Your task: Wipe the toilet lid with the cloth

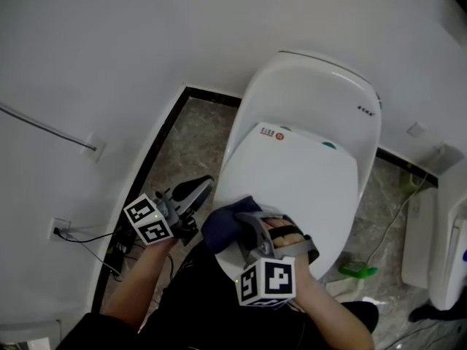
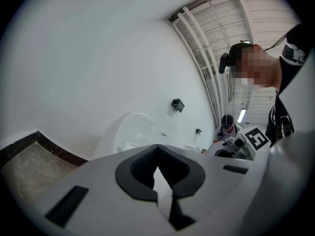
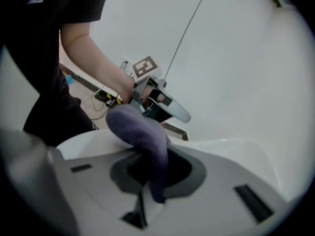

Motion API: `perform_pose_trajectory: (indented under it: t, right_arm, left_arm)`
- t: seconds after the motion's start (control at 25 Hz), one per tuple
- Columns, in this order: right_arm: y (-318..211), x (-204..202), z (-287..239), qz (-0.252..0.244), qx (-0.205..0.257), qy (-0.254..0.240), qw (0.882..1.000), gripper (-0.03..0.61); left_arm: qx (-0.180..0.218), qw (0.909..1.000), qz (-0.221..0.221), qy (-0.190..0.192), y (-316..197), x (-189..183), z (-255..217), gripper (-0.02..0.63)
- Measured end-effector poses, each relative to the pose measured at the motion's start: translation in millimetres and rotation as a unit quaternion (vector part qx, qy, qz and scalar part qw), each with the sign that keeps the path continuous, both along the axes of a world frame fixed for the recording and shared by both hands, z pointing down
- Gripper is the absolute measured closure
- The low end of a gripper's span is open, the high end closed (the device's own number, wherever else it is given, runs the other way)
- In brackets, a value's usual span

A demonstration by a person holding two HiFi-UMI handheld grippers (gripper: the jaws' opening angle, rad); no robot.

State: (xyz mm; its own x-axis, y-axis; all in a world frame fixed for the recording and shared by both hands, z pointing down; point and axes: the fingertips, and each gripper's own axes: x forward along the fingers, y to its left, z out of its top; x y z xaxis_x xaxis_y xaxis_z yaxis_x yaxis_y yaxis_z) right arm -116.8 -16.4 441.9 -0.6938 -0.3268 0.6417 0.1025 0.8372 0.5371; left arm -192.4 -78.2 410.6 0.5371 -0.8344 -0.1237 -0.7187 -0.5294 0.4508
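With the toilet lid [image 1: 292,188] lying just under the jaws of the right gripper [image 3: 152,168], which are closed on the dark cloth [image 3: 142,136], the cloth could be dragged out by friction if pressed hard; the jaws of the left gripper [image 2: 160,173] are closed and empty.

The right hand-held gripper [image 1: 242,232] holds a dark blue cloth [image 1: 223,226] against the white toilet lid's [image 1: 299,184] near-left edge.
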Motion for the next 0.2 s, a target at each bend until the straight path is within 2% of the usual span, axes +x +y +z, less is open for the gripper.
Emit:
perform_pose_trajectory:
  t: [0.2]
  right_arm:
    - [-9.3,4.8,-13.9,0.02,-0.068,-0.066,0.995,0.512]
  left_arm:
    - [0.0,1.0,0.005,0.0,2.2,4.9,-1.8,0.601]
